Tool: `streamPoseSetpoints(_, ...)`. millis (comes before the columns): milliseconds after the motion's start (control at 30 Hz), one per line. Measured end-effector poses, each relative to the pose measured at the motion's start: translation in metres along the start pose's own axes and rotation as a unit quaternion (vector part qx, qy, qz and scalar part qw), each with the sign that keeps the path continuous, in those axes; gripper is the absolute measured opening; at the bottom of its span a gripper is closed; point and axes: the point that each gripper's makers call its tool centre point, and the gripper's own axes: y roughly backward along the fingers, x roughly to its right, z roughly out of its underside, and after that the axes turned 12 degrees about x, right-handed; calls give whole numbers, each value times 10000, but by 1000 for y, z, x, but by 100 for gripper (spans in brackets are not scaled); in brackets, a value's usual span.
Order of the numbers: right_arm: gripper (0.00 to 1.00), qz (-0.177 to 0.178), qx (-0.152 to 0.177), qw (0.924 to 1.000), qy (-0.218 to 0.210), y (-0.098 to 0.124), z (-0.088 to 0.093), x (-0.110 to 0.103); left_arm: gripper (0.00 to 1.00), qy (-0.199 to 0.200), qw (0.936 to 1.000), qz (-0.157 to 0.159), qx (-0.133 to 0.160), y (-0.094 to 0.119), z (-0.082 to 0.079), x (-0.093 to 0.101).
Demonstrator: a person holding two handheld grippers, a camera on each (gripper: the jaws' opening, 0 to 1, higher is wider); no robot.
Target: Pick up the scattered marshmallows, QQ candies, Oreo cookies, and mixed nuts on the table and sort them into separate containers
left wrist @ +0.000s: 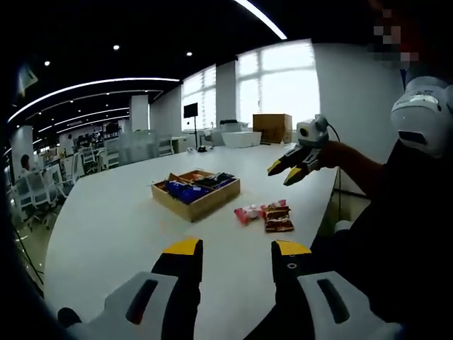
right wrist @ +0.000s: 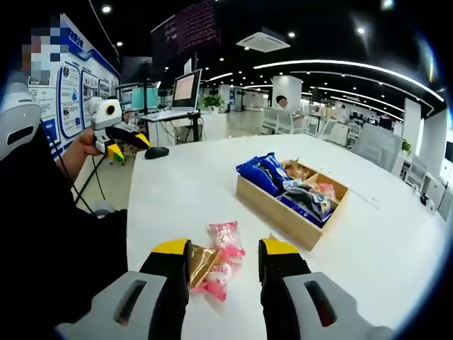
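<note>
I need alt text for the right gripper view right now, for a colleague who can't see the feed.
The right gripper, jaws open, hovers over a few snack packets lying on a white table. Beyond them sits a wooden box holding more packets, blue ones among them. At the left a person holds the left gripper up off the table.

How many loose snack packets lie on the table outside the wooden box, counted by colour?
Pink packets: 2
Brown packets: 2
Total: 4, all beside the wooden box on the table.
</note>
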Motion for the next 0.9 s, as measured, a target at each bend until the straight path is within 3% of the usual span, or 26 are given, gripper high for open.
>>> streamPoseSetpoints(900,37,-173,-412,9988,219,-40,12,7,44,24,9999,63,-99,-1,2,2)
